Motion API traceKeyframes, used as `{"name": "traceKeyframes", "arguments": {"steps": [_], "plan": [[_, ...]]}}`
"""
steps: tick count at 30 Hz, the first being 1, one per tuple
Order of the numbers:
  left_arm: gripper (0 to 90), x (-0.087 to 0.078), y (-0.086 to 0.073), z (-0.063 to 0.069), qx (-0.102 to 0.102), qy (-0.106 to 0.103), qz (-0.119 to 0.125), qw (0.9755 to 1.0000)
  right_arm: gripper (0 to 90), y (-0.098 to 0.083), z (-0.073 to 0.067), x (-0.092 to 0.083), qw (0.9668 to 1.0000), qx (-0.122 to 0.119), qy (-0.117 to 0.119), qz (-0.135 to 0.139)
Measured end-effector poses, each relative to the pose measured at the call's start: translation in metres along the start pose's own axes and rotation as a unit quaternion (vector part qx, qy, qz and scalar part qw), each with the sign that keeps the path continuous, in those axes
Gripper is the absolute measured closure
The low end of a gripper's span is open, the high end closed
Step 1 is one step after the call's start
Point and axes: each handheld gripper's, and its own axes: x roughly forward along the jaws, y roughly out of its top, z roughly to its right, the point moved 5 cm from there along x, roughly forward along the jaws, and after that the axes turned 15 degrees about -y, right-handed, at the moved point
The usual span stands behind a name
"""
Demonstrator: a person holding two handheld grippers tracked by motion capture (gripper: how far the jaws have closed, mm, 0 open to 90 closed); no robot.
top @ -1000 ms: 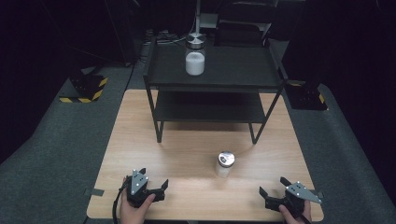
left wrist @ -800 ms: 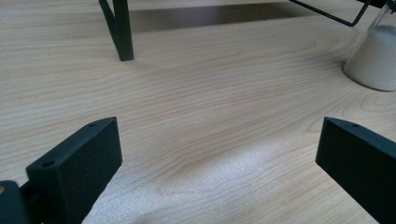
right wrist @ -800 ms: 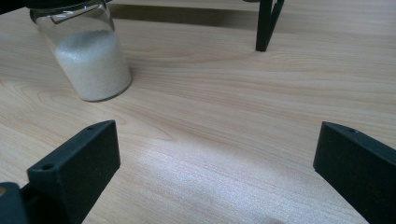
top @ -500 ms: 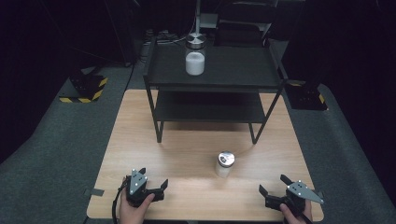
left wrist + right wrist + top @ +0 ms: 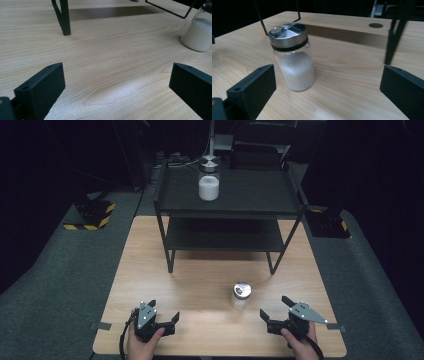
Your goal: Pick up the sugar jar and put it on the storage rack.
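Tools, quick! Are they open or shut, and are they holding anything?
Left tool: open, holding nothing.
Right tool: open, holding nothing; the shaker jar stands just ahead of it, untouched.

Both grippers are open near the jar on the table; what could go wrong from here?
The jar on the table is tall and narrow, so if the right gripper closes on the smooth glass off-centre it may tip or slide. The metal lid gives little grip. Lifting it toward the rack could knock a rack leg or the second jar.
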Motion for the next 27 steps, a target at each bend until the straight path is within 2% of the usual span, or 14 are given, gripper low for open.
{"name": "traceKeyframes", "arguments": {"steps": [5, 11, 16, 19, 24, 27], "plan": [[0.7, -0.001, 0.0, -0.001, -0.002, 0.0, 0.001, 1.0, 0.4, 0.002, -0.016, 0.019, 0.9996, -0.016, 0.024, 0.0], [0.7, -0.002, -0.001, -0.002, -0.004, -0.004, 0.002, 1.0, 3.3, 0.0, -0.038, 0.047, 0.9986, -0.033, 0.041, -0.007], [0.8, -0.002, 0.0, -0.002, -0.004, -0.006, 0.001, 1.0, 9.5, -0.004, -0.055, 0.061, 0.9988, -0.042, 0.025, 0.0], [0.7, -0.002, 0.0, -0.003, -0.003, -0.007, 0.001, 1.0, 13.9, -0.007, -0.06, 0.066, 0.9994, -0.032, 0.013, 0.005], [0.7, -0.002, 0.0, -0.003, -0.004, -0.008, -0.001, 1.0, 21.6, -0.009, -0.063, 0.071, 0.9998, -0.018, 0.004, 0.002], [0.8, -0.002, 0.001, -0.003, -0.004, -0.008, -0.003, 1.0, 26.5, -0.008, -0.062, 0.073, 0.9999, -0.012, 0.008, -0.003]]}}
